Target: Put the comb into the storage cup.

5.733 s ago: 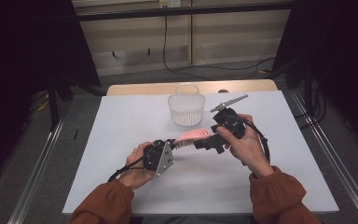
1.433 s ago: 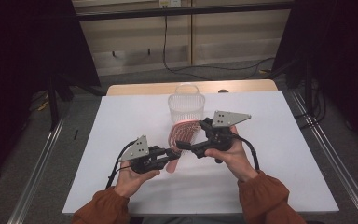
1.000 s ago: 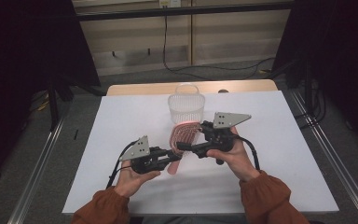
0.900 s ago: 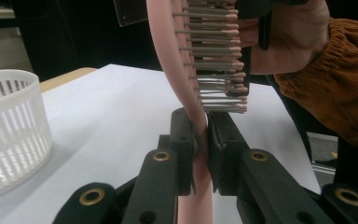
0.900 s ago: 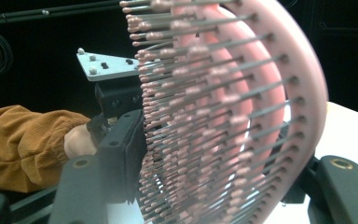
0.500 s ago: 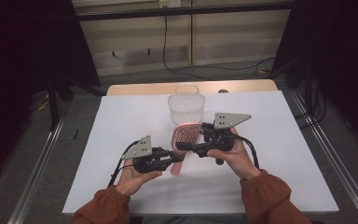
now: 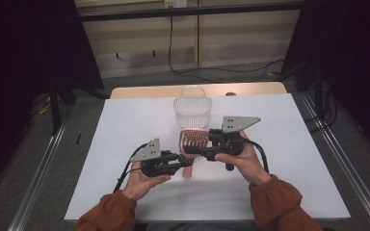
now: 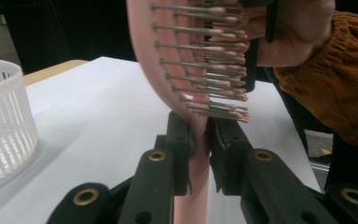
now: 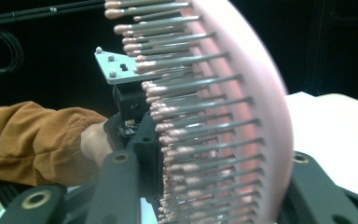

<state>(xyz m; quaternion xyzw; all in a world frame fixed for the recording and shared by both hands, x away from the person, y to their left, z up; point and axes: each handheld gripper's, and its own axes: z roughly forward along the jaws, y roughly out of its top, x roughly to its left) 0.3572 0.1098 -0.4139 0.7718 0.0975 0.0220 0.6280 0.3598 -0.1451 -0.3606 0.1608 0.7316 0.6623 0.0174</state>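
Pink plastic hairbrush, handle clenched by left tongs, head gripped by right tongs; opposing pulls risk slippage.

Rust-orange corduroy sleeves, black tongs, grey plates

No text, label, brand, number or sign can be read in any of the views.
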